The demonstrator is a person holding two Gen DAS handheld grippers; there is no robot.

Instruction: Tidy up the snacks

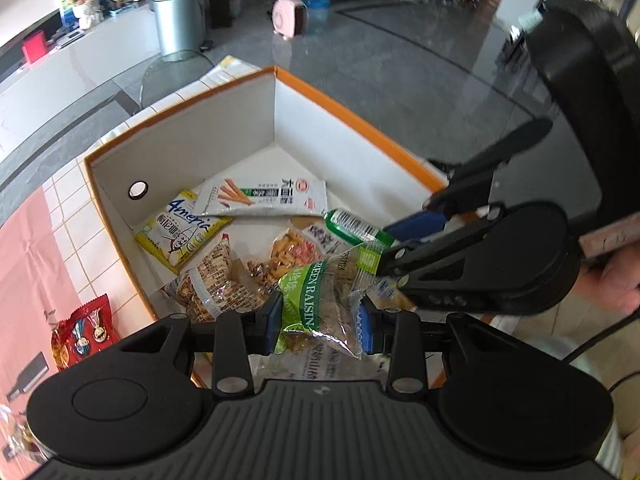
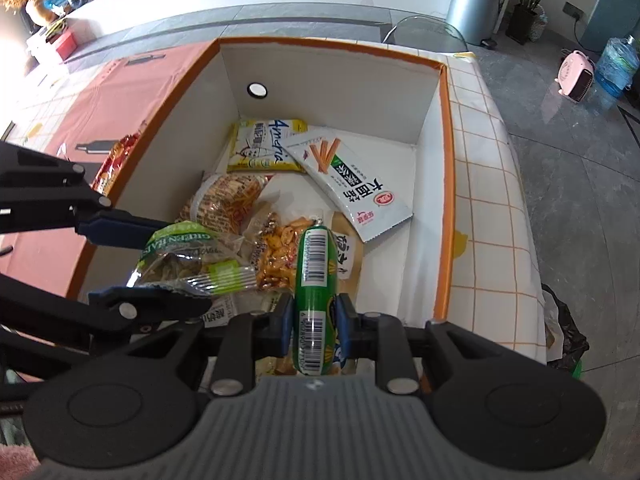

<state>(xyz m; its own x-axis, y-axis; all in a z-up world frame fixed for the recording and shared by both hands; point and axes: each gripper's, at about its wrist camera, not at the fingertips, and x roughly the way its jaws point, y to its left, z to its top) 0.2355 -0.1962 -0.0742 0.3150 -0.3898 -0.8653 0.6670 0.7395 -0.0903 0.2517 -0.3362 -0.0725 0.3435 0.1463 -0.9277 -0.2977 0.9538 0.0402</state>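
My left gripper [image 1: 319, 318] is shut on a green raisin bag [image 1: 316, 304] and holds it over the near part of an orange-rimmed white box [image 1: 320, 92]. The bag also shows in the right wrist view [image 2: 184, 258]. My right gripper [image 2: 313, 320] is shut on a green sausage-shaped snack tube [image 2: 314, 280], held just above the snacks in the box [image 2: 446, 184]. The tube's end shows in the left wrist view [image 1: 352, 226]. In the box lie a yellow packet [image 2: 264, 146], a white stick-snack packet [image 2: 348, 180] and clear bags of crackers [image 2: 228, 200].
A red snack packet [image 1: 86, 332] lies on the tiled table left of the box, by a pink mat [image 1: 28, 264]. The table's right edge [image 2: 516, 184] drops to a grey floor. A metal bin [image 2: 476, 0] and a glass chair [image 2: 424, 32] stand beyond.
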